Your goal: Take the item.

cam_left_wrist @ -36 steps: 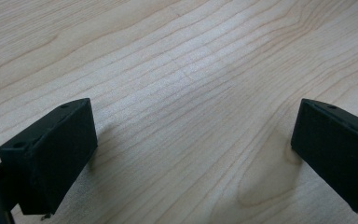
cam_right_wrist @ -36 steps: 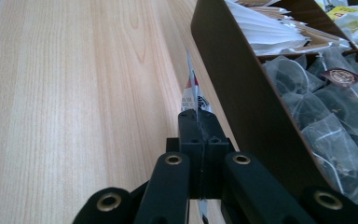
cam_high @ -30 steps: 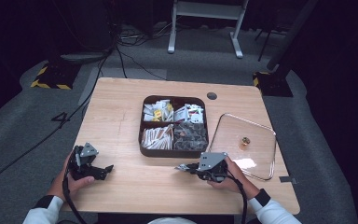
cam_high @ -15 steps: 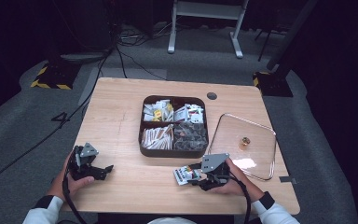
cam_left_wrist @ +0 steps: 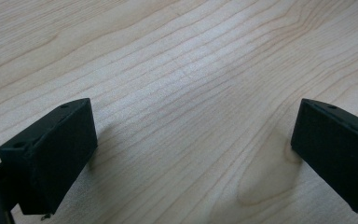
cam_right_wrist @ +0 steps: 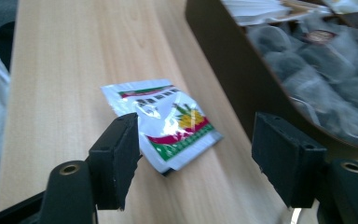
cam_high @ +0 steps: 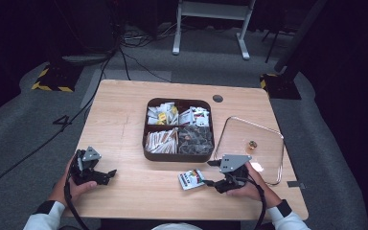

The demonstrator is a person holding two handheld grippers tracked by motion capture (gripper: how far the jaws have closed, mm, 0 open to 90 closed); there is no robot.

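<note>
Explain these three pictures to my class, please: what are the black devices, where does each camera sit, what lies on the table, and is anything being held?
A person sits at a wooden table with a hand-held gripper in each hand; there is no robot arm. The high view looks down from above: the left gripper rests near the table's front left, the right gripper near the front right. The other two pictures come from cameras riding on the grippers, looking along their black fingers. On the table stand a dark four-compartment tray of packets and tea bags, and a clear lid beside it. A printed sachet lies flat on the wood in front of the right gripper's open fingers. Both grippers are open; nothing is held.
</note>
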